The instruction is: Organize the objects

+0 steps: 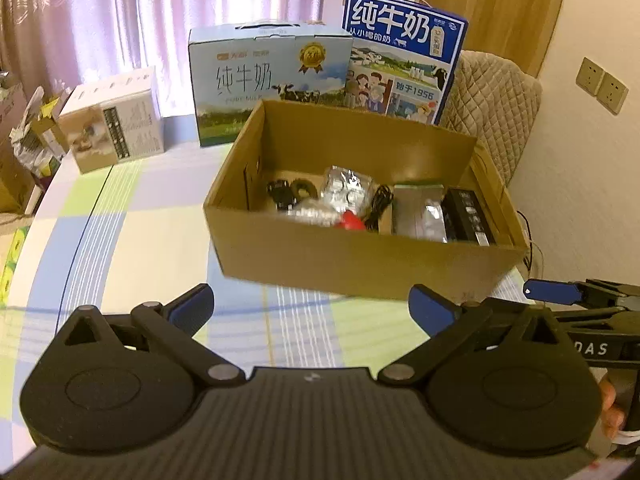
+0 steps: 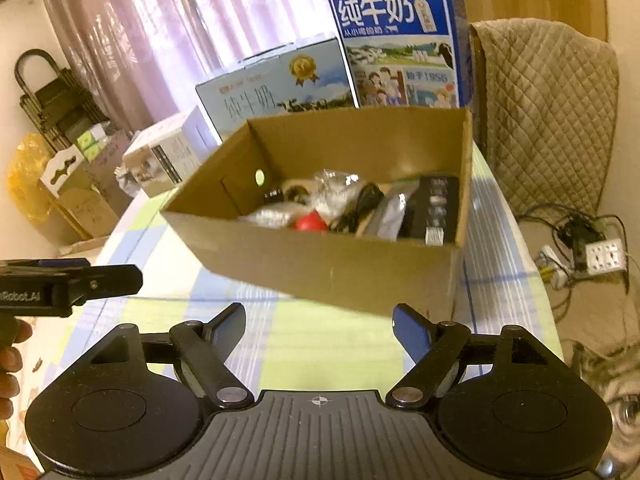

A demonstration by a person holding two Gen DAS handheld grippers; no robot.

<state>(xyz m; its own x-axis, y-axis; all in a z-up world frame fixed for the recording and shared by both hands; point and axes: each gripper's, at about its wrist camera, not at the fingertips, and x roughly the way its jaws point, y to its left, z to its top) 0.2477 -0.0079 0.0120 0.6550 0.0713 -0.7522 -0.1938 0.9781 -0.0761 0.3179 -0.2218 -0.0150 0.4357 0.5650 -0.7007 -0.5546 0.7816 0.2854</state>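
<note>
An open cardboard box (image 1: 360, 258) (image 2: 320, 264) stands on the table ahead of both grippers. Inside lie a red object (image 1: 352, 222) (image 2: 310, 222), black cables (image 1: 380, 200), silvery plastic bags (image 1: 344, 188), a silver packet (image 1: 424, 212) and a black box (image 1: 470, 216) (image 2: 434, 208). My left gripper (image 1: 312, 312) is open and empty, just short of the box's near wall. My right gripper (image 2: 320, 330) is open and empty, also near the box's front. Each gripper shows at the edge of the other's view.
Behind the box stand a light blue milk carton (image 1: 268, 80) (image 2: 276, 84), a dark blue milk carton (image 1: 404, 52) (image 2: 400, 44) and a white box (image 1: 116, 120) (image 2: 164, 156). A quilted chair (image 2: 548, 112) stands at the right. A power strip and cables (image 2: 592, 252) lie on the floor.
</note>
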